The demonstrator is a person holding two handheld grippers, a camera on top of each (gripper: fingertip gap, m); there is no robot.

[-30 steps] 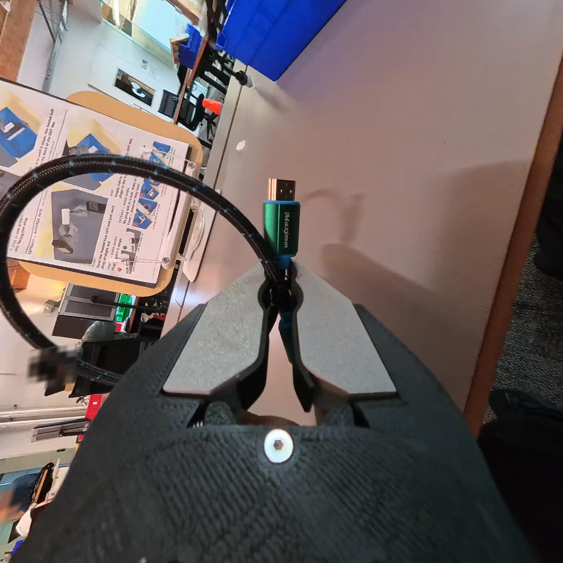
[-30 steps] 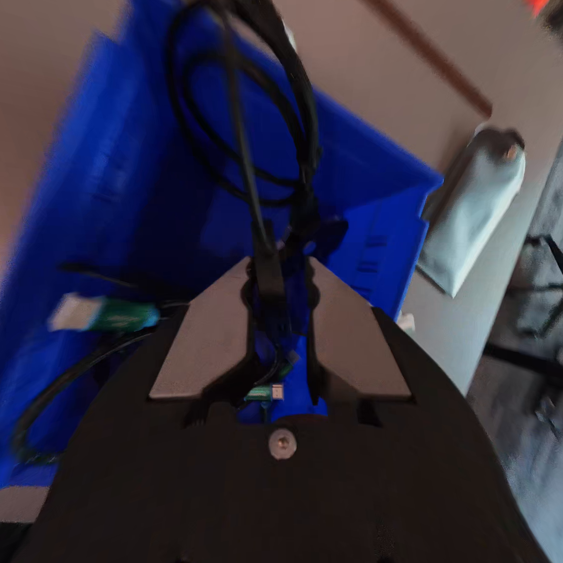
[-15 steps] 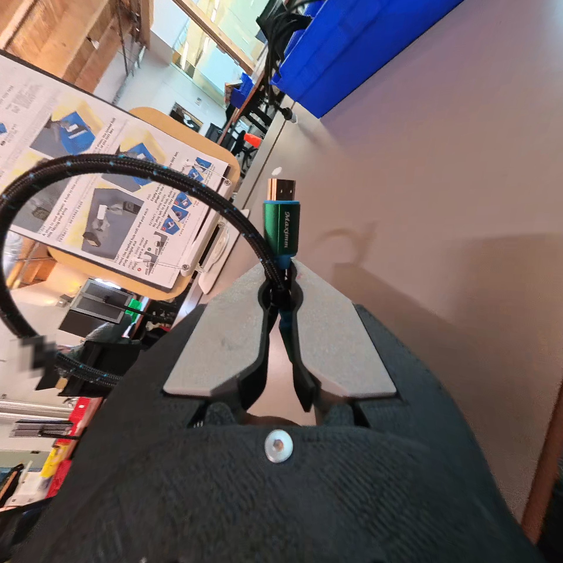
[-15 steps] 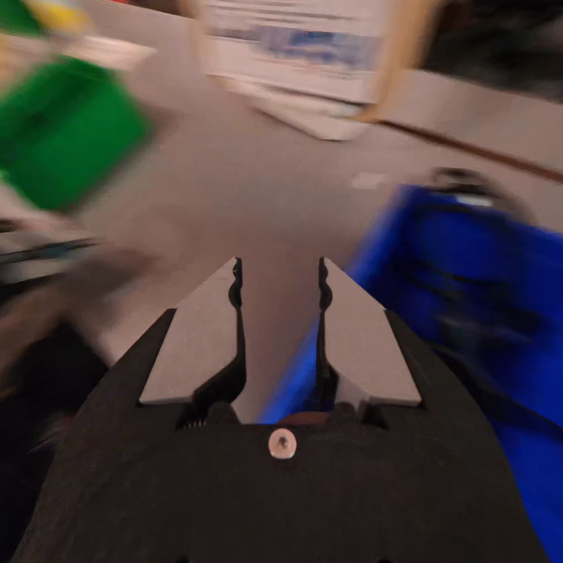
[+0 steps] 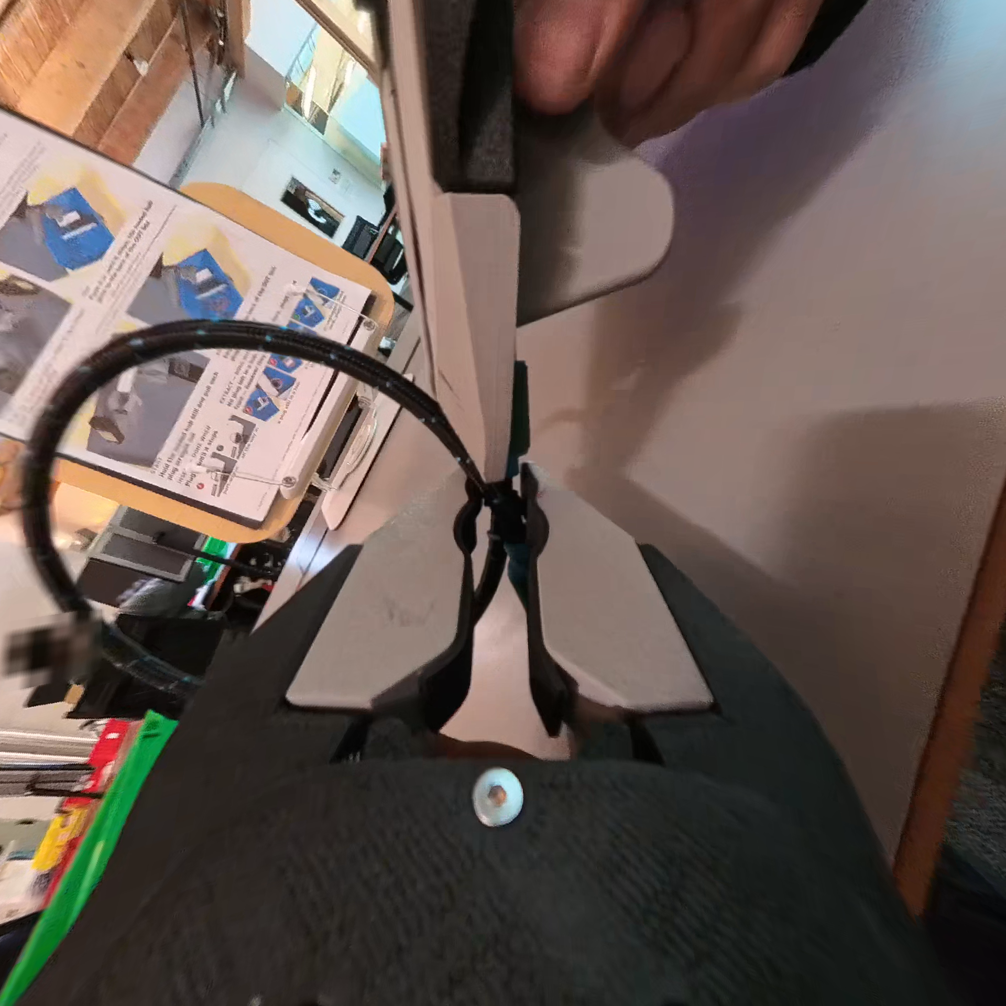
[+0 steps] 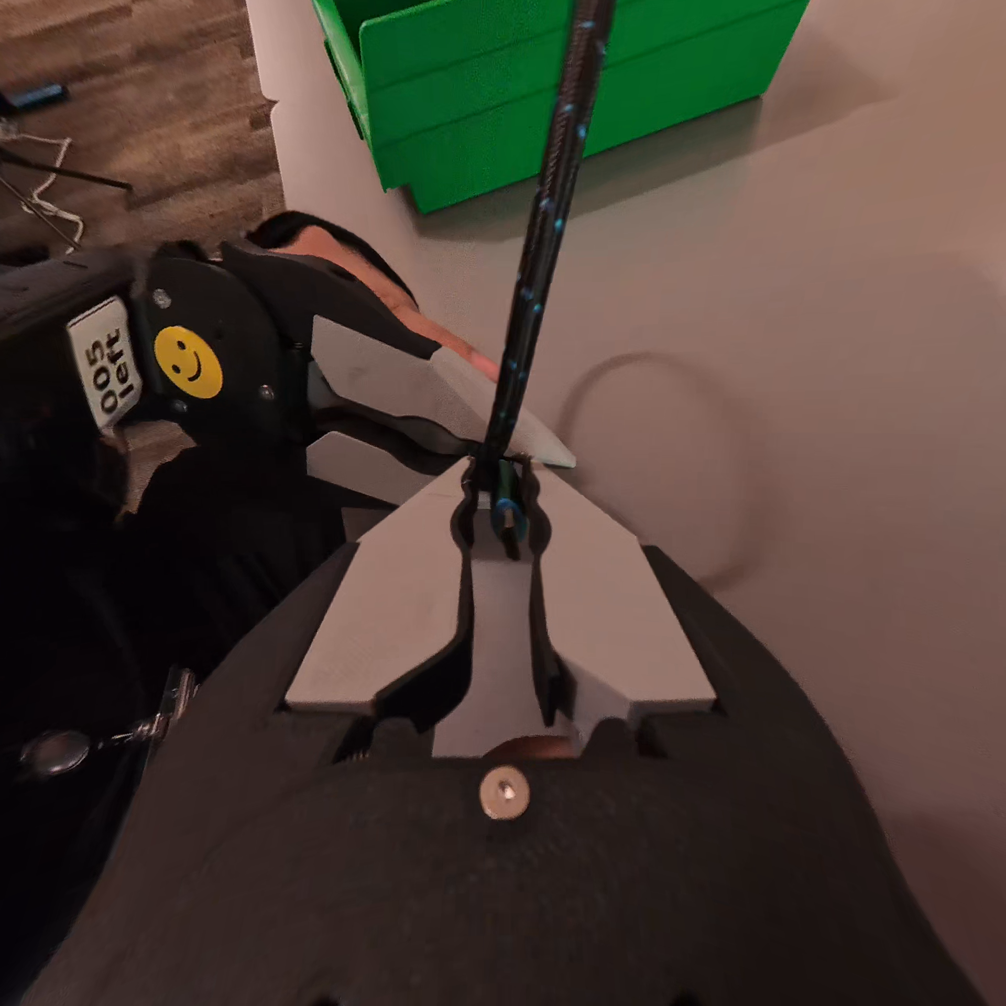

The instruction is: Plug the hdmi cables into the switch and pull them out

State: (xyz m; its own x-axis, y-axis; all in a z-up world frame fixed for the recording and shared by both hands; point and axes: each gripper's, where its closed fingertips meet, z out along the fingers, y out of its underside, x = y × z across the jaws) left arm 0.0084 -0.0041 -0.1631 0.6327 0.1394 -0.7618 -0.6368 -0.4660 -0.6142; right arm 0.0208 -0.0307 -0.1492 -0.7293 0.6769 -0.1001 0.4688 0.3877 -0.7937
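Observation:
My left gripper [image 5: 501,506] is shut on a black braided HDMI cable [image 5: 245,329] just behind its green plug [image 5: 521,413]. The cable loops out to the left. My right gripper [image 6: 501,490] has come in across the left one, and its fingers [image 5: 468,354] stand on both sides of the plug [image 6: 510,509], closed on it. In the right wrist view the cable [image 6: 550,218] runs upward from the tips and the left gripper [image 6: 490,452] comes in from the left. No switch is in view.
A green bin [image 6: 544,81] stands on the grey table [image 6: 789,326] beyond the grippers. An instruction board [image 5: 179,348] stands at the left. A hand [image 5: 653,54] holds the right gripper. The table's wooden edge [image 5: 969,680] is at the right. My left and right fingertips are right by each other.
My right gripper let go of a cable over the blue bin, swung across the table and closed around the green plug. My left gripper kept its hold on the cable.

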